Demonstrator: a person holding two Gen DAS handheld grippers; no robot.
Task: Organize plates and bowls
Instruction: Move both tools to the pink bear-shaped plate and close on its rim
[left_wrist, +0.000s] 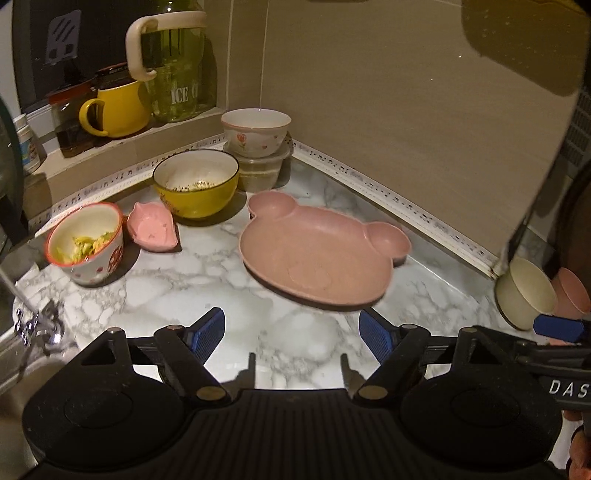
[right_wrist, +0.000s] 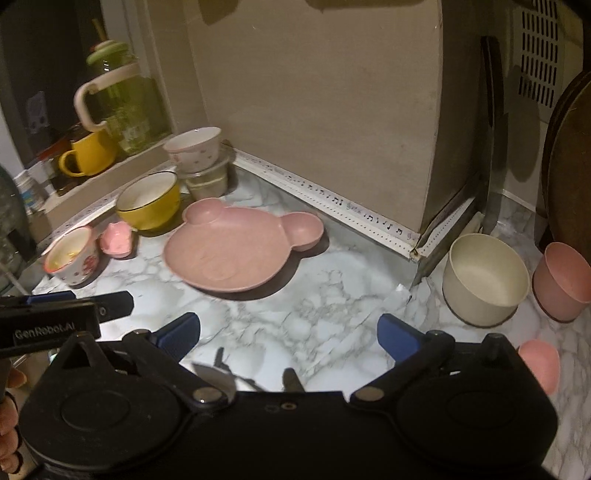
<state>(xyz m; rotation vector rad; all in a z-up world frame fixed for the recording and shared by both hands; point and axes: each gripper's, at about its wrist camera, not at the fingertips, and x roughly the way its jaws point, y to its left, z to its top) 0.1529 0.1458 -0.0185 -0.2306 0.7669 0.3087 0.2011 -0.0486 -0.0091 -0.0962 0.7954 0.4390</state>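
A pink bear-shaped plate (left_wrist: 317, 254) (right_wrist: 236, 251) lies flat on the marble counter (left_wrist: 177, 295) (right_wrist: 317, 295). Behind it stand a yellow bowl (left_wrist: 195, 188) (right_wrist: 149, 203) and a floral white bowl (left_wrist: 256, 132) (right_wrist: 194, 147) stacked on a clear tub (left_wrist: 260, 170). To the left are a red-rimmed cup with food scraps (left_wrist: 86, 243) (right_wrist: 72, 258) and a small pink dish (left_wrist: 152, 230) (right_wrist: 116, 240). A cream bowl (right_wrist: 484, 278) (left_wrist: 524, 291) and a pink bowl (right_wrist: 563, 284) sit at right. My left gripper (left_wrist: 291, 334) is open and empty, short of the plate. My right gripper (right_wrist: 288, 338) stands wide open, empty.
A ledge at the back left carries a yellow mug (left_wrist: 116, 107) (right_wrist: 88, 153), a glass pitcher (left_wrist: 173, 66) and jars. Beige walls meet in a corner behind the plate. A faucet (left_wrist: 37, 321) is at the left edge. Another small pink dish (right_wrist: 541, 363) lies near right.
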